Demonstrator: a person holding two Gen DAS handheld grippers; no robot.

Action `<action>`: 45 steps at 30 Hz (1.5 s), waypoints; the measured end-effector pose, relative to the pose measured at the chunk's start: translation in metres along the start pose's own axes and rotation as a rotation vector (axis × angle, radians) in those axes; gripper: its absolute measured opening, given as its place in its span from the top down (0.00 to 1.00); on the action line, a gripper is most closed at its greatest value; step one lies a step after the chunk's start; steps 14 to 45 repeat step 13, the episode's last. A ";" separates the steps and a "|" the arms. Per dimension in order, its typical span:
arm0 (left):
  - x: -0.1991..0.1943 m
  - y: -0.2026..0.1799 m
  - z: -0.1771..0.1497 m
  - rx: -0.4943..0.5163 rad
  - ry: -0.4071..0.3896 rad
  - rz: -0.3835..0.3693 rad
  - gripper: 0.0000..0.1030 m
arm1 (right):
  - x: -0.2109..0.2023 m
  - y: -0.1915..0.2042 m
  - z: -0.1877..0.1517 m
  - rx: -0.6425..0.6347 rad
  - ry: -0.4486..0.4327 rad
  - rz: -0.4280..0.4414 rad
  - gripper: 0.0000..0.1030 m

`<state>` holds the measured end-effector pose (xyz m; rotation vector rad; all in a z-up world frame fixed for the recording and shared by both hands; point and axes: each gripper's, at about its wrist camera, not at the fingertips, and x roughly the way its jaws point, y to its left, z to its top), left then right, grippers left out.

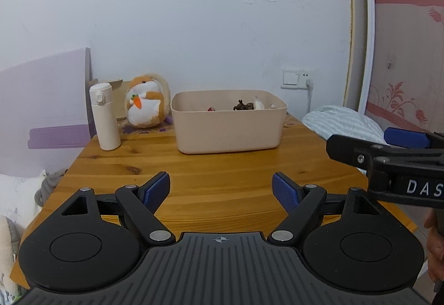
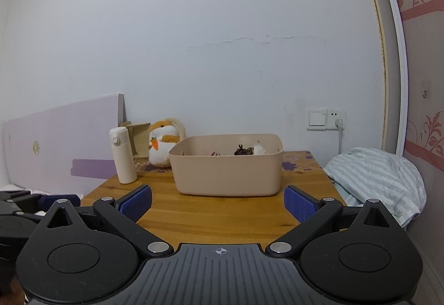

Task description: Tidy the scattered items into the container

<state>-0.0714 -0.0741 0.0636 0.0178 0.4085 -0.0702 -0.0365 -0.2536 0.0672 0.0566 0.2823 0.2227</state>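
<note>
Both grippers sit back at the near edge of the table (image 1: 222, 160), fingers spread wide, nothing between them. The left gripper (image 1: 221, 188) points pretty much straight at the bin (image 1: 227, 127), which sits toward the far end of the table, its long side running left to right across the view. The right gripper (image 2: 217, 202) sees the same bin (image 2: 226, 171) dead ahead too, maybe a touch closer, and in the left view it pokes in from the right (image 1: 388, 155).

Inside the bin there's already some small stuff: something dark brown (image 1: 243, 105), a white bit, a speck of red. Can't tell what they are.

What's left outside, as far as I can see: a white bottle (image 1: 104, 116) standing upright and a hamster plush (image 1: 147, 102) just beside the bin's left end, both at the far left. Whether those count as "scattered items" is a guess. If they do, they lie ahead and to the left, so the left gripper is the nearer one, and the bottle's long axis is vertical, so a sideways pinch would suit it.
</note>
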 end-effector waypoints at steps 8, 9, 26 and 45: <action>-0.009 -0.001 -0.003 0.005 -0.007 -0.019 0.20 | -0.007 0.004 -0.001 -0.010 0.000 0.005 0.00; -0.009 -0.001 -0.003 0.002 -0.007 -0.019 0.20 | -0.007 0.004 -0.001 -0.010 0.000 0.005 0.00; -0.010 -0.001 -0.003 -0.004 -0.007 -0.014 0.20 | -0.009 0.003 0.000 -0.010 -0.004 0.005 0.00; -0.010 -0.001 -0.003 -0.004 -0.007 -0.014 0.20 | -0.009 0.003 0.000 -0.010 -0.004 0.005 0.00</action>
